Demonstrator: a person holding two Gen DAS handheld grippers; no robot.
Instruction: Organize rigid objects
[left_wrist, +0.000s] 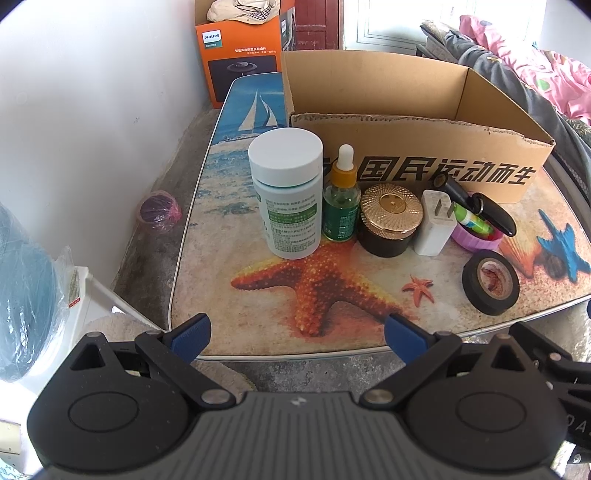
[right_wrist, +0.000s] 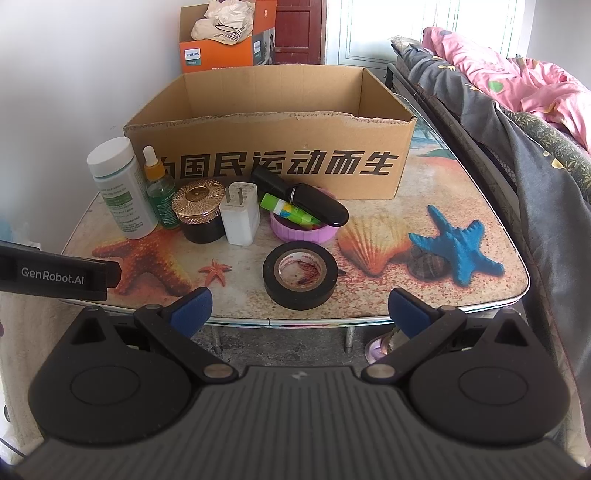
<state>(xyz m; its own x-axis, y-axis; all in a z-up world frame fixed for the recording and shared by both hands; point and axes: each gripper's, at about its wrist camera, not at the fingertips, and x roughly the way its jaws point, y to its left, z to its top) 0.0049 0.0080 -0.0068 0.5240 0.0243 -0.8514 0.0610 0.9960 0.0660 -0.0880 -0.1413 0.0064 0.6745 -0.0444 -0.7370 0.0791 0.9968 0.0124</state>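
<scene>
Two grippers wait at the near edge of a small table (right_wrist: 480, 236) whose top is printed with a beach scene of starfish and shells. The left gripper (left_wrist: 297, 338) has its blue-padded fingers (left_wrist: 192, 339) spread wide and empty, short of the table edge. The right gripper (right_wrist: 299, 310) is likewise spread wide with nothing between its pads, just in front of a roll of black electrical tape (right_wrist: 300, 276) lying flat near the table's front.

Behind the tape, a row of small items stands along the front wall of an open cardboard box (right_wrist: 273, 166) with black Chinese lettering. From the left: a white pill bottle (left_wrist: 286, 194) with a white cap, upright; just beside it a green dropper bottle (left_wrist: 341, 199) with an orange collar; then a dark jar with a ribbed gold lid (left_wrist: 390, 221); then a white plug-in charger (left_wrist: 436, 223), prongs up. Next to the charger sits a shallow purple lid (right_wrist: 304, 229), holding a green glue stick (right_wrist: 288, 212) and a black oblong object (right_wrist: 314, 203) laid across it.

An orange Philips carton (left_wrist: 240, 59) stands behind the table, against the wall.
</scene>
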